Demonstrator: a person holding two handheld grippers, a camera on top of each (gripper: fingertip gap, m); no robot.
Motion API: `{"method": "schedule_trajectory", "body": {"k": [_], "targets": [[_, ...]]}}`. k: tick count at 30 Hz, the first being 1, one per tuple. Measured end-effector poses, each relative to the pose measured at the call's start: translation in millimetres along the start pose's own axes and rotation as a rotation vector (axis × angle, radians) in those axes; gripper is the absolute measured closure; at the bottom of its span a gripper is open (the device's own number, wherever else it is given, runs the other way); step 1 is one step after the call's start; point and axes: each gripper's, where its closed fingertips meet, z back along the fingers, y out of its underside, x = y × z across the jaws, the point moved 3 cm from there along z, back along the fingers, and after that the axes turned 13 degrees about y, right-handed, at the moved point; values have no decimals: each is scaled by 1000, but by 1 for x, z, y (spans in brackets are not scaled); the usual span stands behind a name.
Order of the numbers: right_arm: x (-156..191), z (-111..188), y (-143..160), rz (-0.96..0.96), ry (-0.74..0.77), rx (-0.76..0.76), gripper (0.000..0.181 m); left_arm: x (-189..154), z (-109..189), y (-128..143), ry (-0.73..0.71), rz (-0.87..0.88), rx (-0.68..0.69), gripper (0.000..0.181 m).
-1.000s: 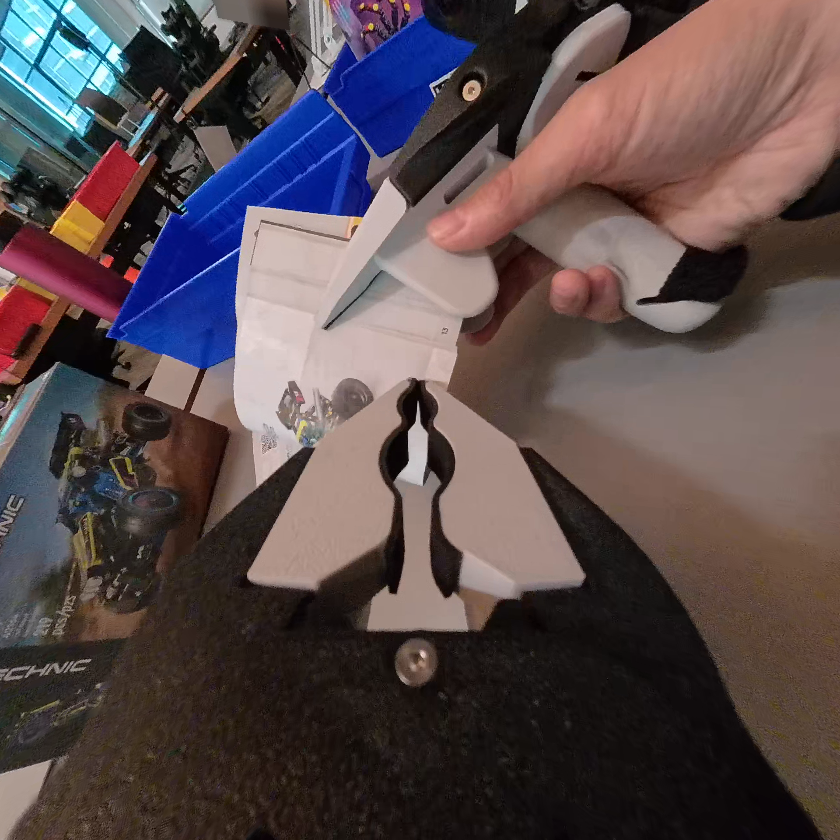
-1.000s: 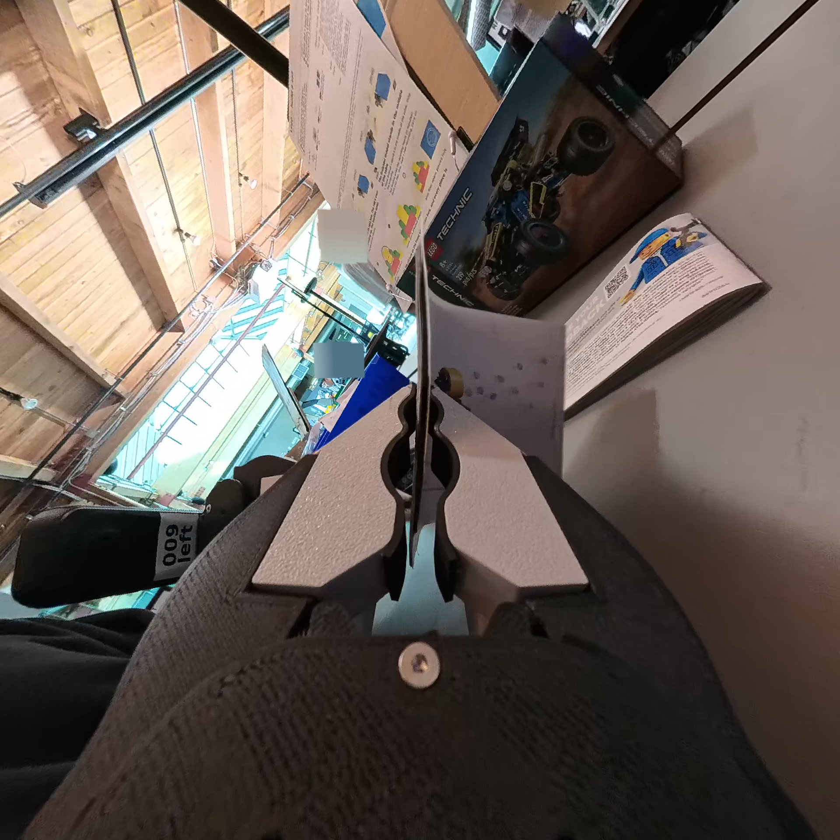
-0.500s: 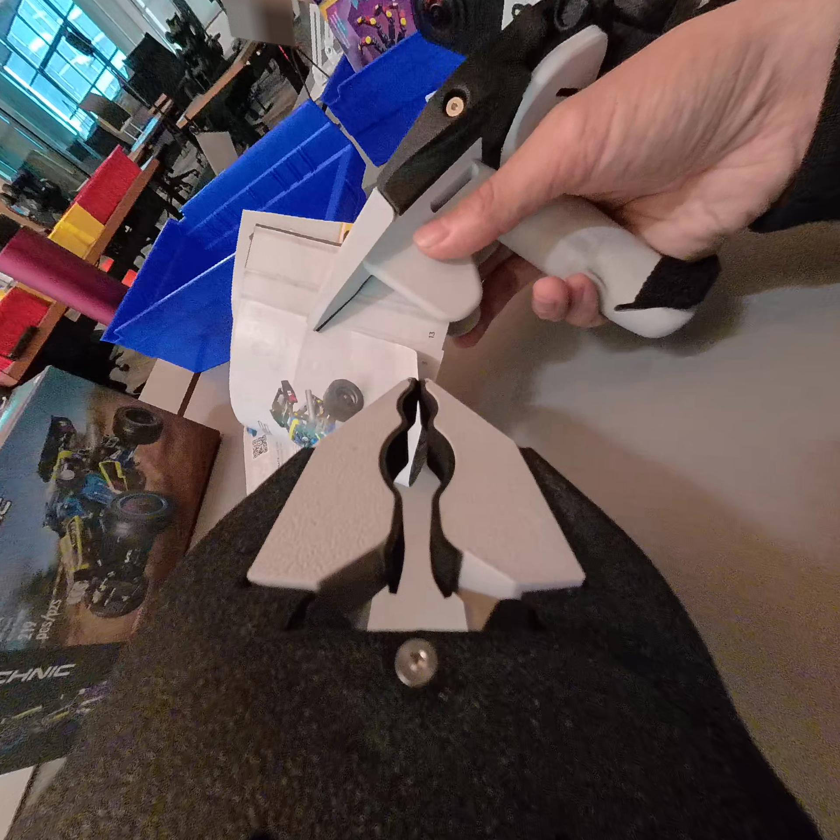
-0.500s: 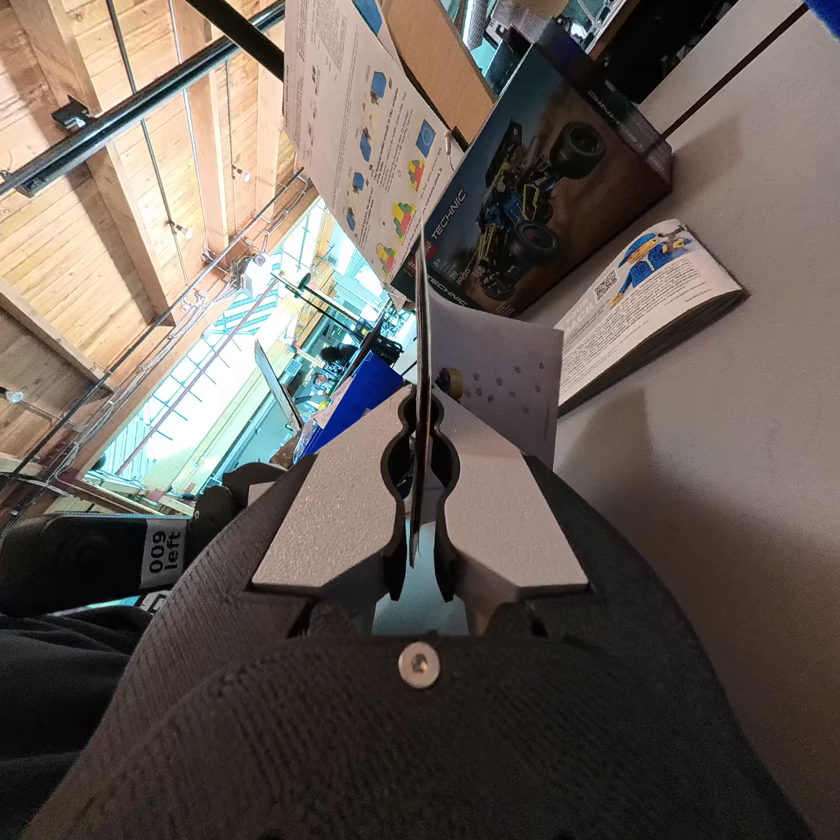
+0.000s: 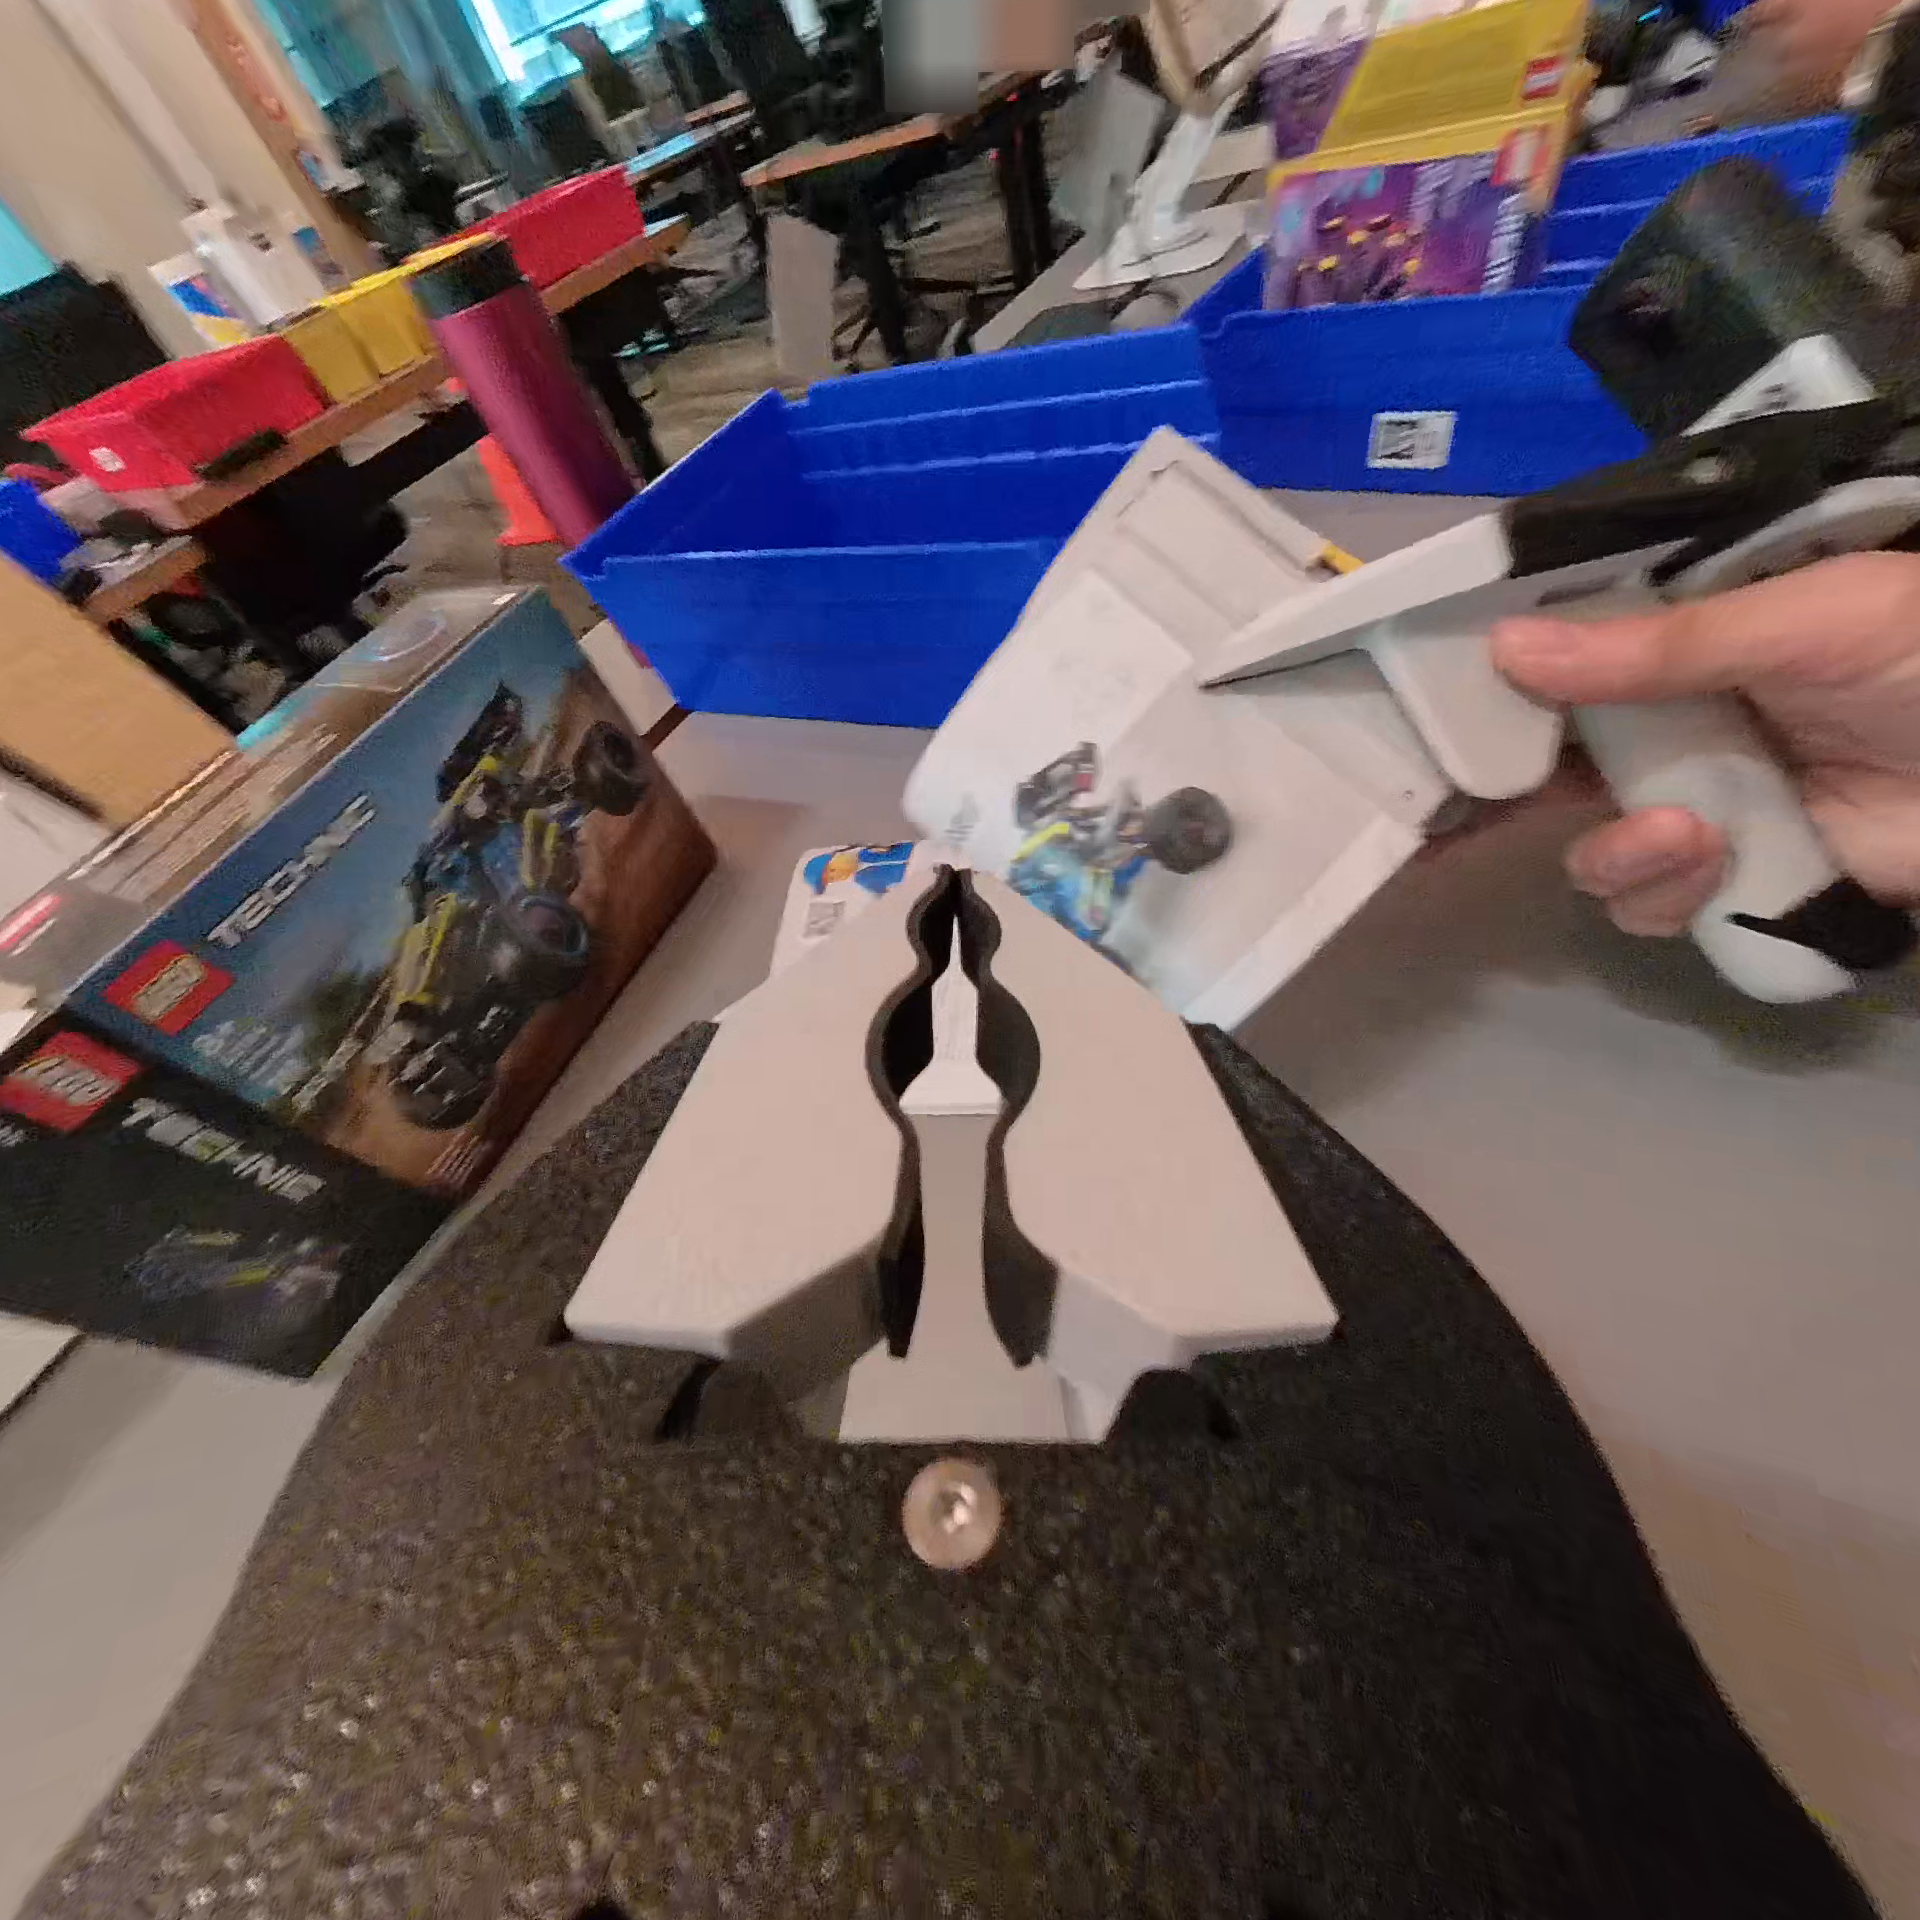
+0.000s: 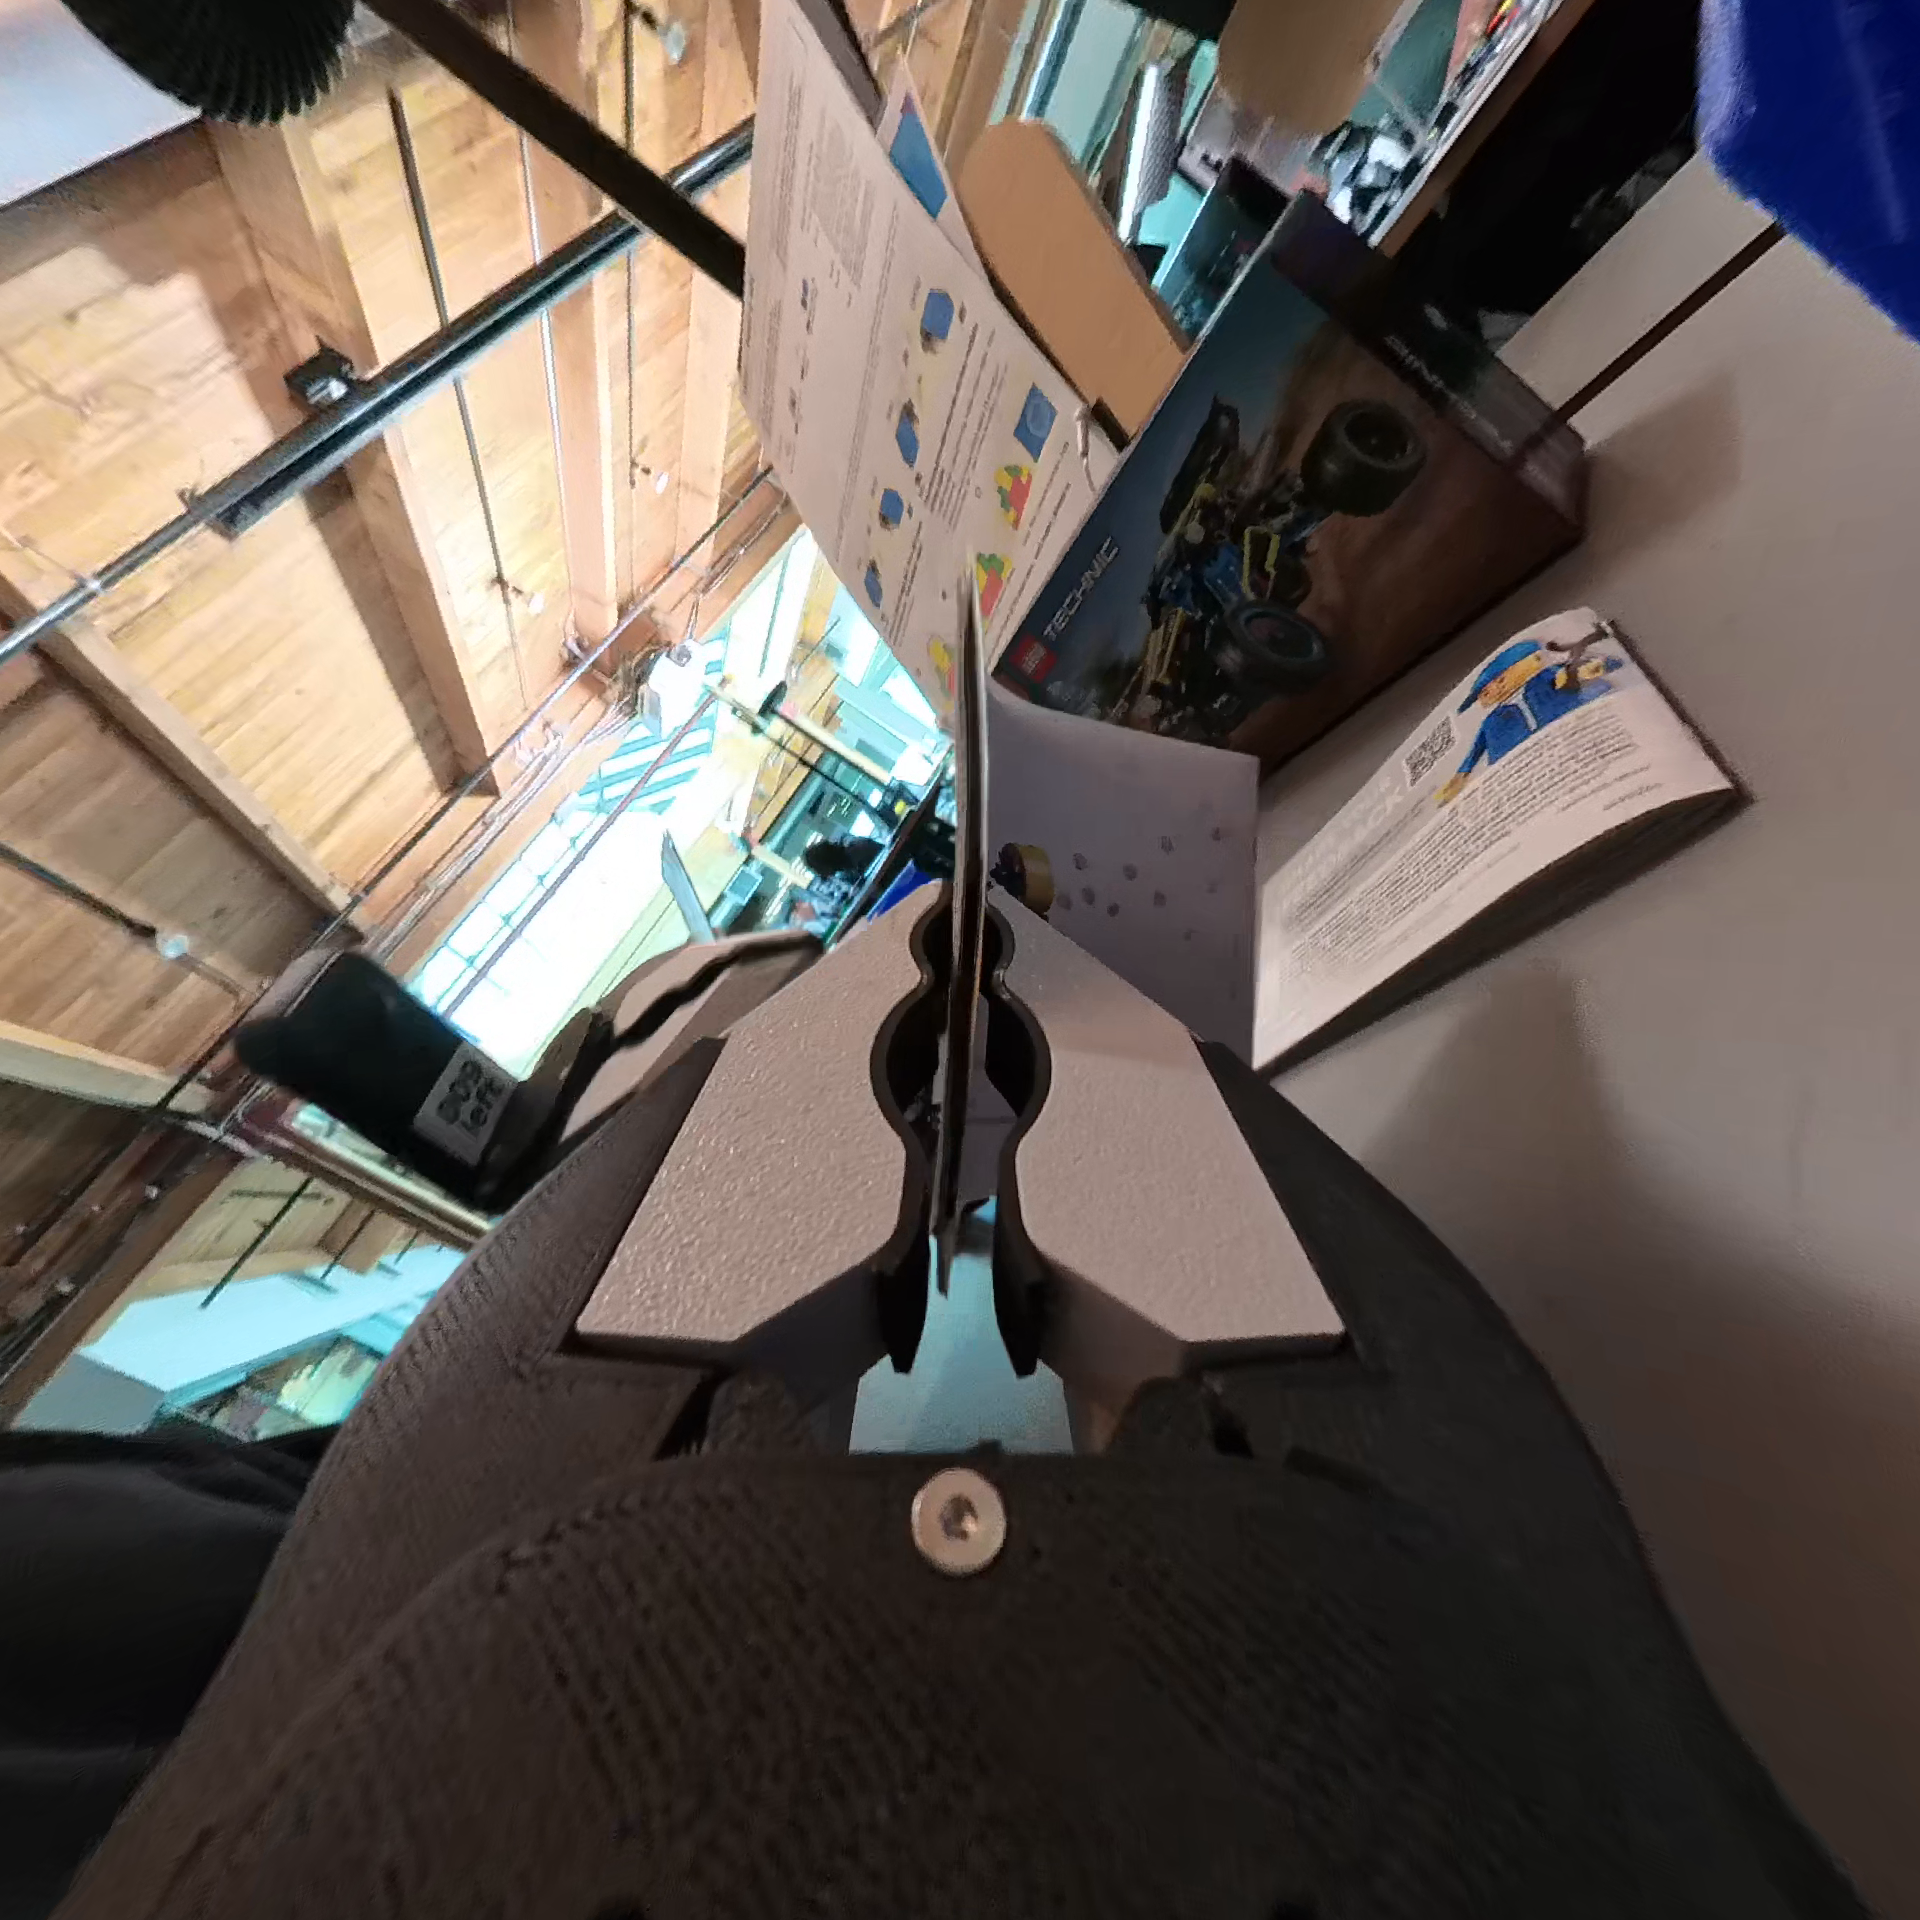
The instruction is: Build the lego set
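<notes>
Right now the right gripper [image 6: 961,925] has its fingers pressed together on the edge of an instruction booklet's pages [image 6: 971,790], a thin sheet running up between the tips with a pale page [image 6: 1132,831] fanning off to one side. From the left wrist view the same gripper [image 5: 1221,670] shows at the right, held in a hand [image 5: 1787,717], its tips on the lifted page [image 5: 1153,727] that bears a picture of a buggy.

The left gripper [image 5: 954,883] has its fingers closed, tips meeting; whether they pinch the booklet corner just beyond them I cannot tell.

The rest of the booklet [image 6: 1496,790] lies open on the grey table [image 6: 1662,1247], a cartoon figure in blue on the upper page. Just beside it sits the lego set box [image 5: 353,935], printed with a dark off-road car. Behind the booklet stand blue bins [image 5: 883,561], one holding a purple and yellow box [image 5: 1423,177]. Farther back a magenta tumbler [image 5: 520,384] stands near red and yellow bins [image 5: 166,405] on other desks.
</notes>
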Motion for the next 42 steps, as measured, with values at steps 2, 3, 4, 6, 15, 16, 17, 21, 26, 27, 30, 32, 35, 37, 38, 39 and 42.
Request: {"method": "schedule_trajectory", "body": {"k": [2,3,4,6,15,16,17,21,26,27,30,32,35,37,38,39,42], "targets": [[5,-7,2,11,7,8,181,-27,-5,-5,142,-16,-23,159],[9,-10,4,22,4,9,181,-39,-9,-4,179,-48,-7,147],[13,-13,5,30,0,9,181,-47,-13,-2,183,-105,18,146],[19,-18,8,28,-17,16,181,-55,-17,0,139,-244,44,155],[28,-20,13,47,-29,27,181,-60,-23,9,98,-390,115,181],[28,-20,12,45,-29,26,181,-59,-22,8,97,-380,109,181],[27,-19,12,46,-27,28,181,-58,-22,8,92,-370,113,181],[29,-18,14,36,-47,36,181,-48,-21,11,35,-343,124,181],[22,-16,9,6,-23,1,181,-46,-15,4,53,-284,52,181],[21,-16,9,15,-8,-5,181,-52,-15,2,86,-313,39,181],[25,-18,10,14,-17,-2,181,-60,-20,4,69,-436,86,161],[27,-19,11,22,-20,3,181,-64,-23,6,59,-468,96,166],[31,-19,13,19,-37,14,181,-63,-25,6,41,-451,98,177],[31,-19,13,25,-29,12,181,-60,-25,8,32,-442,109,181],[30,-18,13,24,-29,11,181,-60,-25,8,29,-443,110,181],[30,-18,12,21,-29,8,181,-60,-25,8,34,-450,108,181],[29,-17,11,19,-26,4,181,-63,-23,7,44,-464,104,174]]}}
